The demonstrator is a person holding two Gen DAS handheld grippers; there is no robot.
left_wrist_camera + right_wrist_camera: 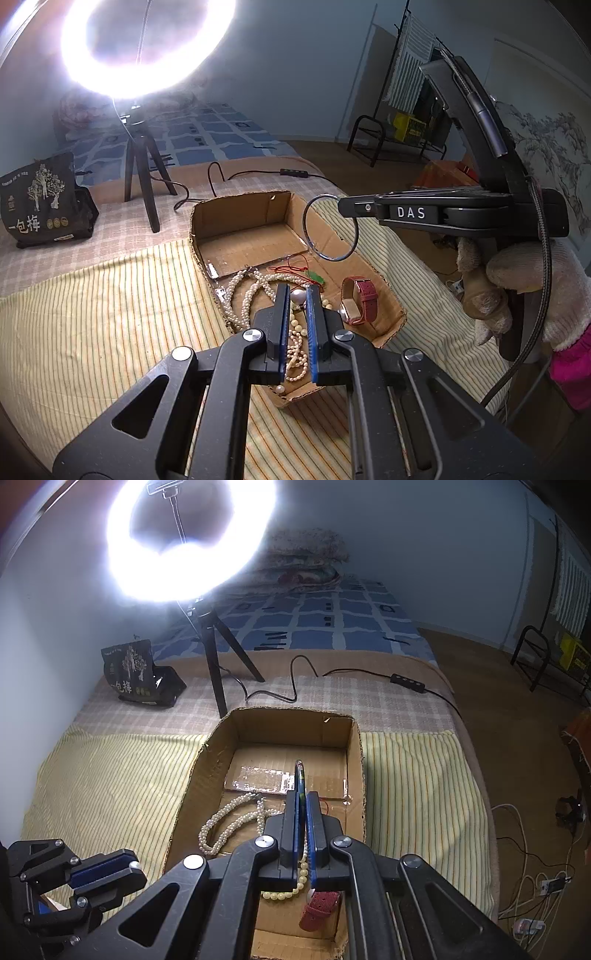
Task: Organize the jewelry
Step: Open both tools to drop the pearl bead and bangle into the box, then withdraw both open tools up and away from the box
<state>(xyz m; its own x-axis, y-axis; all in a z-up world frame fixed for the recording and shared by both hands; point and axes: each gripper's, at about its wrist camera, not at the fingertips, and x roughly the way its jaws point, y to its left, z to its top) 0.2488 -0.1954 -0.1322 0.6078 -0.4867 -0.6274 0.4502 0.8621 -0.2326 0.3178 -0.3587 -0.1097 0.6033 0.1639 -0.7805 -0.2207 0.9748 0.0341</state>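
Observation:
A shallow cardboard box (240,218) (266,723) lies on the striped cloth. It holds pearl necklaces (243,295) (225,823), a red cord with a green pendant (314,275) and a red-strapped watch (364,299) (319,908). My right gripper (341,205) (301,797) is shut on a thin bangle (330,227) (300,775) and holds it in the air above the box. My left gripper (297,291) (110,871) hovers over the near end of the box above the pearls, its jaws a little apart and nothing between them.
A ring light (147,48) (192,539) on a tripod (142,177) stands behind the box, its cable (295,686) trailing across the bed. A black snack bag (42,201) (142,672) stands at the back left. The bed edge drops to the floor on the right.

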